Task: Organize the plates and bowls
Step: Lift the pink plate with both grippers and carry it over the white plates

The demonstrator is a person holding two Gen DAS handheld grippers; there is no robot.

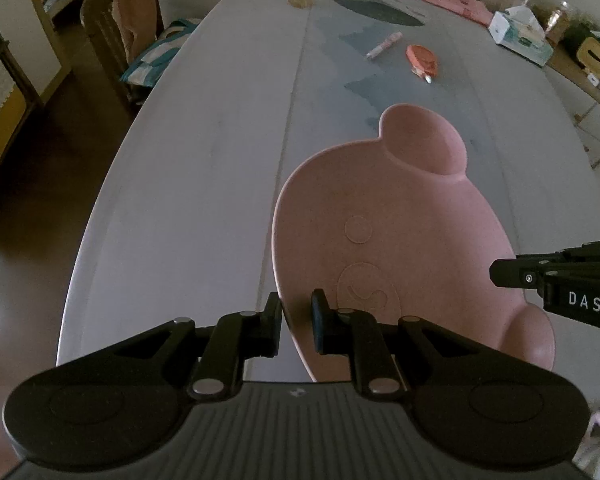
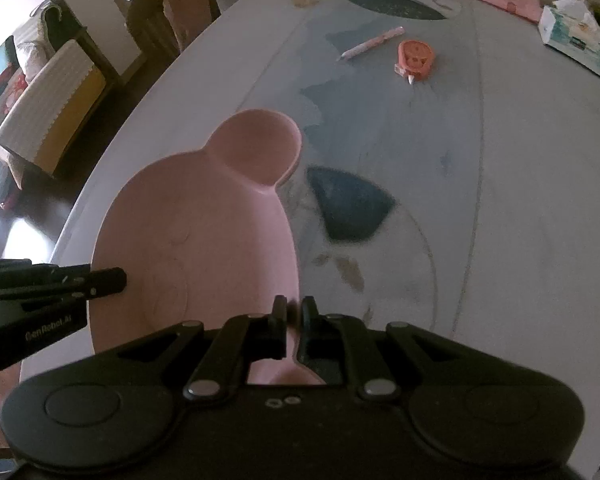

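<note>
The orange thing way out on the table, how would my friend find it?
Start at the long pale table and look past the big pink bear-shaped plate held in both tongs. Farther out lies a small flat orange gadget with a white tip, beside a thin pink pen. It is the only orange, roundish thing there.

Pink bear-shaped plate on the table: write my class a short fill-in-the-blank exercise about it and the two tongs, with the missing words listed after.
1. The bear-shaped plate is coloured ____.
2. The left tongs and right tongs each grip the plate's ____.
3. The plate has two round ____, one pointing away across the table.
4. Beyond the plate, beside the orange tape dispenser, lies a pink ____.

Missing words: pink; rim; ears; pen
</note>
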